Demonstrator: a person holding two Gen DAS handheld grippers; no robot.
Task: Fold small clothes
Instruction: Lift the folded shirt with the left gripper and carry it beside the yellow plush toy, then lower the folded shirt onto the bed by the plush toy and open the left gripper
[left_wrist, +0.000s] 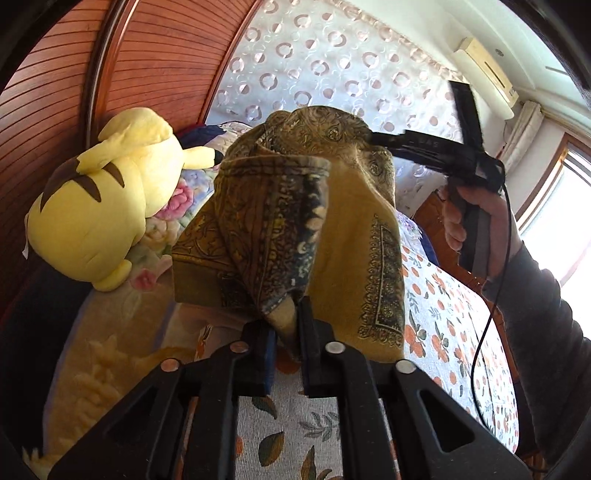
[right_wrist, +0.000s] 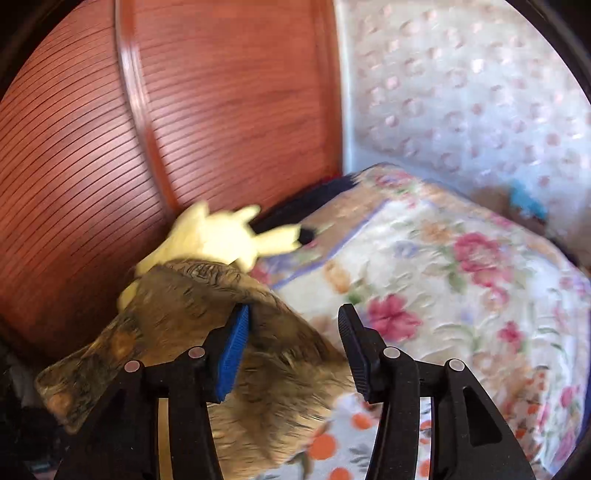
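A small mustard-yellow garment (left_wrist: 325, 206) with a dark ornate print hangs bunched in the air above the bed. My left gripper (left_wrist: 286, 325) is shut on its lower corner. My right gripper (left_wrist: 373, 138) shows in the left wrist view at the garment's upper right edge, touching the cloth. In the right wrist view my right gripper (right_wrist: 293, 321) has its jaws wide apart, and the garment (right_wrist: 177, 314) lies blurred beside and behind the blue left pad (right_wrist: 234, 350), not between the pads.
A yellow plush toy (left_wrist: 107, 199) lies on a floral blanket (right_wrist: 443, 280) against the wooden headboard (left_wrist: 74, 74). The bed sheet (left_wrist: 454, 332) has an orange flower print. A patterned curtain (left_wrist: 332, 66) hangs behind. A window is at the right.
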